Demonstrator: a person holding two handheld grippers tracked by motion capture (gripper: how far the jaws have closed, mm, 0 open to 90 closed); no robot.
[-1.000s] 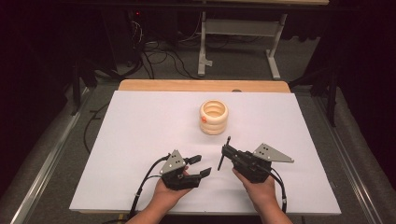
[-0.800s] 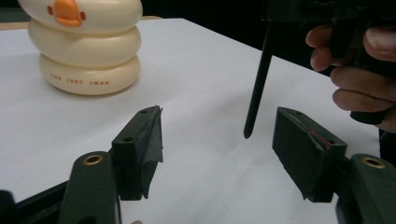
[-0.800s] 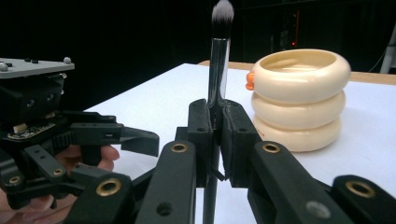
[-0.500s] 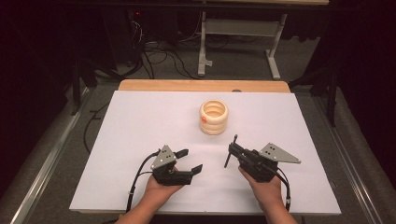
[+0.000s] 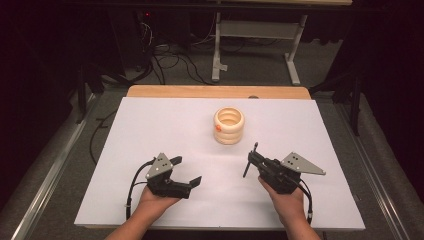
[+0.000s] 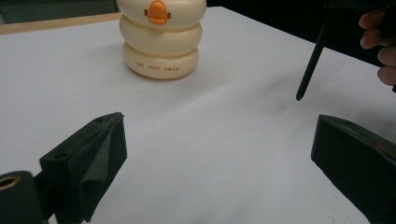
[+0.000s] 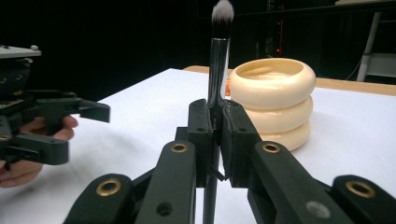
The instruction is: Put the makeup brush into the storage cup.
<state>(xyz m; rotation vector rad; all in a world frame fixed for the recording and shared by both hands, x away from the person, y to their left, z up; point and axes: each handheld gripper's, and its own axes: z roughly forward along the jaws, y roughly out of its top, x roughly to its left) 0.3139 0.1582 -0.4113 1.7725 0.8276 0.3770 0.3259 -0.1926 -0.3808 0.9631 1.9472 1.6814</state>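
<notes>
Dark room; brush (image 7: 218, 60) handle cut off

My grippers: black jaws, brass-coloured pivot rings, grey top plates. Brush (image 7: 217, 51) in my right gripper (image 7: 216, 122): glossy black handle, white-grey bristle tip. Holder (image 5: 229, 125) is cream, three stacked rings, orange beak, small brown lettering; table (image 5: 150, 130) white, tan wood edge.

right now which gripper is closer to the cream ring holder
Right. The right gripper, shut on a brush, sits just in front of the holder, slightly to its right. The left gripper, jaws just opened and empty, is farther off, front-left.
</notes>
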